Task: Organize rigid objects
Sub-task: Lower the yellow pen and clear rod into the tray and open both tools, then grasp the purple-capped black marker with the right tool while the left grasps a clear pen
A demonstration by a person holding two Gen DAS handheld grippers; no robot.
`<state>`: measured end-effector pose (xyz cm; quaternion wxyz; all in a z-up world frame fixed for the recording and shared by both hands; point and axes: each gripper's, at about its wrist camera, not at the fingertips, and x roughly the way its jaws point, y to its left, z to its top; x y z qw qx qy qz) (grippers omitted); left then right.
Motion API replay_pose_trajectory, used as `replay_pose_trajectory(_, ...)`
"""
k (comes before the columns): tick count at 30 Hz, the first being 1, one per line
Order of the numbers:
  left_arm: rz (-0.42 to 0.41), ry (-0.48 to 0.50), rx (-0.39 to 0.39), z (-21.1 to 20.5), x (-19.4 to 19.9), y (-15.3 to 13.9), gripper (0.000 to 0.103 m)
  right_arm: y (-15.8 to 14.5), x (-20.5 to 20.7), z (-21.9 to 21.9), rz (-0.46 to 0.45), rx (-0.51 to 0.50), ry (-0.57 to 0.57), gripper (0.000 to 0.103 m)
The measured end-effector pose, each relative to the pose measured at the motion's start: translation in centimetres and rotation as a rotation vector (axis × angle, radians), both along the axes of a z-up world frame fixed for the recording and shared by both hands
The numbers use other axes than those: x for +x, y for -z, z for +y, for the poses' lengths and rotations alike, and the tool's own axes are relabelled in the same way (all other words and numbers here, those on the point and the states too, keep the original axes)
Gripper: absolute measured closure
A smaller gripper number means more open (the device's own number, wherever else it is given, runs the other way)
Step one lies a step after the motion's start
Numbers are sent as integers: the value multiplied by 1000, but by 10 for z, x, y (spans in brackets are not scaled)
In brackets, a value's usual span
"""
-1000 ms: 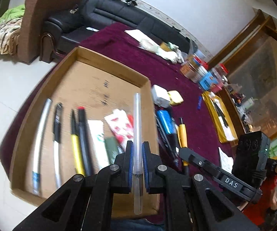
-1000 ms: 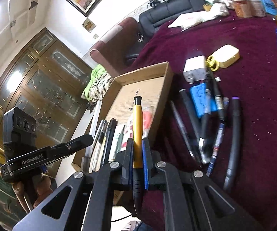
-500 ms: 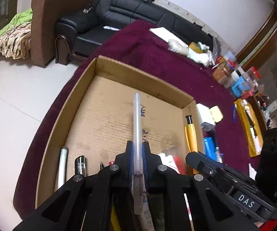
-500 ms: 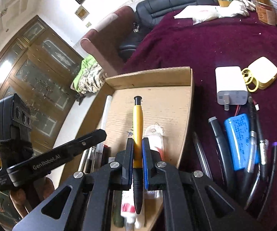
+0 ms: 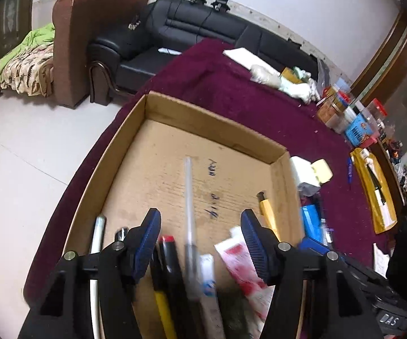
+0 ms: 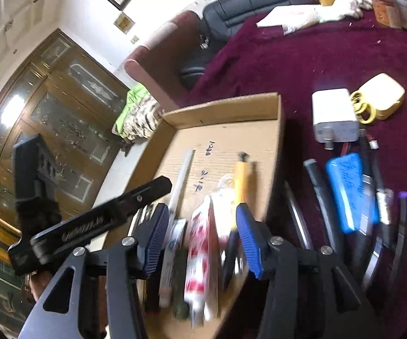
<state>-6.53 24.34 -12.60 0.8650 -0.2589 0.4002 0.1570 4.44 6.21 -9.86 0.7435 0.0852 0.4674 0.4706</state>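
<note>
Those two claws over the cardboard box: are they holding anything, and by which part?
Nothing is held. The left claw and right claw are both opening; the clear pen and yellow pen sit loose in the cardboard box.

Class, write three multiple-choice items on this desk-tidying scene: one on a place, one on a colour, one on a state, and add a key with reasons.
1. Where does the yellow pen lie?
A. inside the cardboard box
B. on the sofa
C. on the floor

2. What colour is the cloth under the box?
A. green
B. dark red
C. white

3. How do the left gripper jaws stand?
A. clamped on the clear pen
B. apart, opening, off the clear pen
C. clamped on the box wall

Key: 1 A, it rests on the box floor by the right wall; 2 B, maroon fabric surrounds the box; 3 B, gaps show beside the pen.
</note>
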Motion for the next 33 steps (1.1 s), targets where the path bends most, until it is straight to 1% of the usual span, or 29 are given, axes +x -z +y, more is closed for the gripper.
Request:
replay_pose_trajectory(2,-35,13,21,-16,-13,-14,39,-7,-9,-28,-13,53,-23,54)
replay_pose_trajectory(4,-76,25,26,-35,-25,-24,30,-6,-15,-65,-22,88,-26,54)
replay_pose_trajectory(5,-99,41,24,-47,-33,-27,29,-1,-16,-91,-23,91,4,54)
replay_pose_trajectory(7,-127,76,20,-71,-44,-30,28,10,-12,-124,-14,77,67,54)
replay_pose_trajectory(9,-131,103,18,-92,-49,-28,28,28,-1,-156,29,54,148,54)
replay_pose_trajectory(12,-133,163,38,-120,-49,-29,28,44,15,-185,81,33,236,61)
replay_pose_trajectory(15,-129,204,57,-138,-47,-32,28,44,19,-188,70,2,254,62)
replay_pose_trajectory(17,-128,209,71,-144,-48,-33,28,42,18,-176,47,-38,243,62)
replay_pose_trajectory(19,-122,211,80,-145,-50,-34,28,40,15,-156,-4,-111,231,62)
replay_pose_trajectory(20,-122,211,76,-146,-52,-34,28,41,14,-143,-45,-175,229,62)
replay_pose_trajectory(21,-122,211,69,-145,-53,-33,28,43,13,-136,-72,-228,236,69)
replay_pose_trajectory(22,-121,210,65,-145,-53,-33,28,44,10,-130,-121,-274,256,75)
replay_pose_trajectory(23,-121,210,63,-146,-54,-32,28,46,7,-127,-159,-318,254,84)
replay_pose_trajectory(24,-119,210,61,-147,-54,-32,28,46,5,-127,-169,-322,250,87)
replay_pose_trajectory(27,-111,227,53,-152,-48,-32,28,48,8,-146,-124,-284,266,88)
replay_pose_trajectory(30,-92,267,54,-163,-29,-32,28,49,19,-170,-112,-266,328,88)
replay_pose_trajectory(32,-76,301,66,-172,-10,-31,28,51,27,-188,-93,-259,371,88)
replay_pose_trajectory(33,-66,310,67,-174,-2,-30,28,52,31,-197,-82,-237,381,88)
